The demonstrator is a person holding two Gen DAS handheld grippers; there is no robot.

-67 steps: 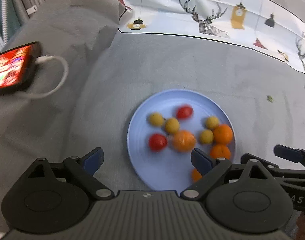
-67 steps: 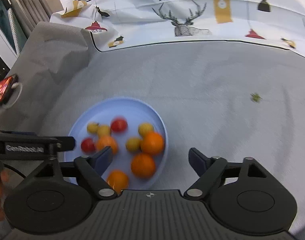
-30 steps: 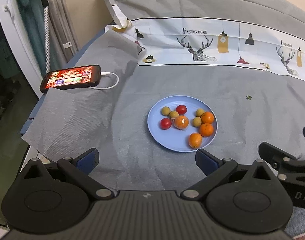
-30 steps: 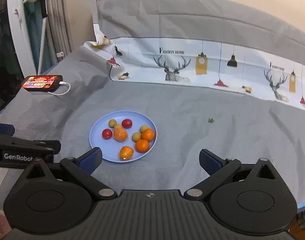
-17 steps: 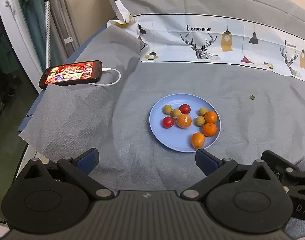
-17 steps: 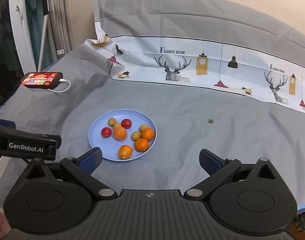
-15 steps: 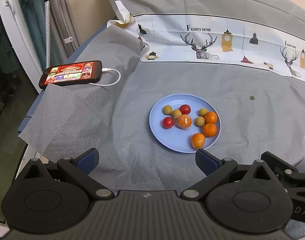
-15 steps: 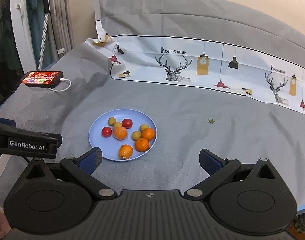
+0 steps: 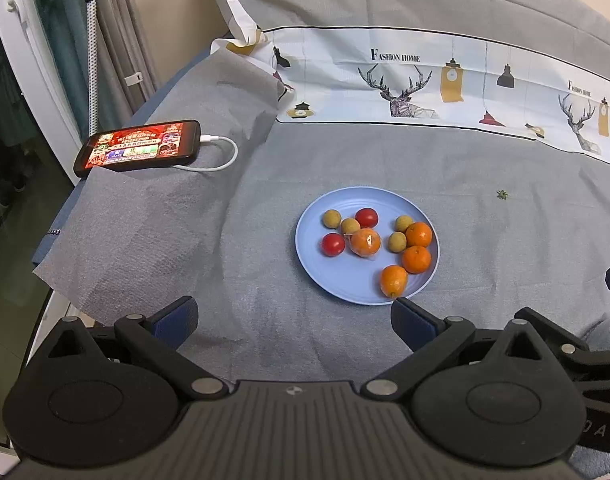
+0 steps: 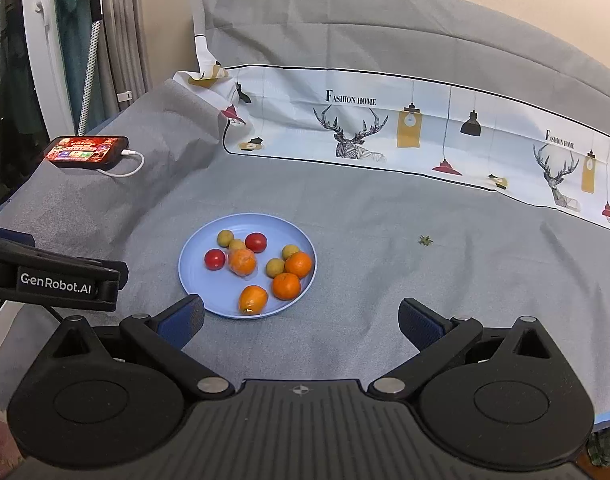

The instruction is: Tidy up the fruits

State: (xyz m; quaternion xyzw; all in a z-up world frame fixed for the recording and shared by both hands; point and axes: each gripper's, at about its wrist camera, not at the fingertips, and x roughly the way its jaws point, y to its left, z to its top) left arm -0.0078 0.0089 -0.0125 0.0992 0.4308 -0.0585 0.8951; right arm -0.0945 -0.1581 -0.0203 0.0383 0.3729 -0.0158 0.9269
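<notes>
Fruits sit together on a blue plate in the middle of a bed covered with grey cloth: four oranges, two small tomatoes and four little yellow-green fruits, several touching. Left gripper and right gripper both hang back from the plate, jaws wide, holding nothing. Judgement: all pieces light and round, likely to roll; oranges fairly firm, best pinched across the middle; tomatoes smooth, soft-skinned, need gentle squeeze. One orange looks wrapped in film, possibly slippery. A phone on a cable lies well apart, at the bed's edge.
</notes>
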